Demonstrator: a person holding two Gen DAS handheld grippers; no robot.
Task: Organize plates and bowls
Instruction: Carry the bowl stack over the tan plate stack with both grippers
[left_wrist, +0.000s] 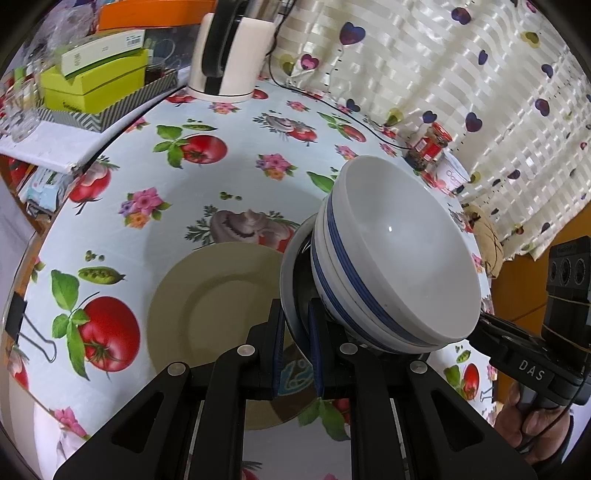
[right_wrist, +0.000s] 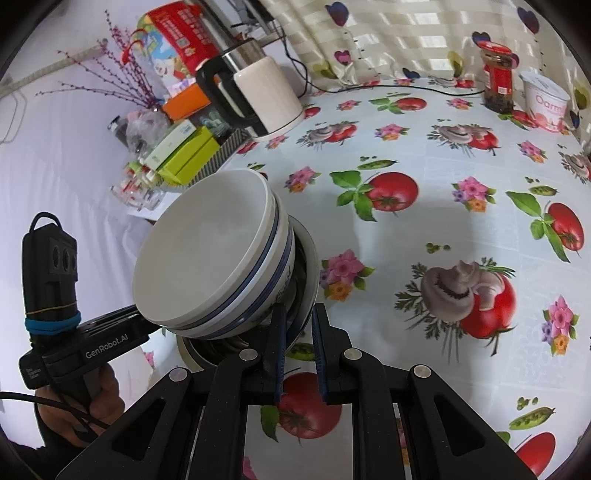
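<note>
Above the table's near edge: stack of bowls (left_wrist: 391, 258) carried between both grippers, clear of the cloth.
Left gripper (left_wrist: 297, 325): jaws clamped on the rim of the lowest dish of the stack.
Right gripper (right_wrist: 299, 332): jaws likewise pinched on that rim, from the opposite side.
Stack: two white, blue-banded bowls nested in a wider dish, tilted.
Key relation: beige plate (left_wrist: 207, 306) lies on the table (left_wrist: 229, 155) directly below and just left of the stack in the left view; left hand is nearer it.
Open room: bare patterned cloth across the middle.
Edges: kettle (right_wrist: 266, 99) and boxes (left_wrist: 96, 81) at the far left corner; jar (right_wrist: 498, 81) and tub (right_wrist: 546, 99) along the far edge by the curtain.
</note>
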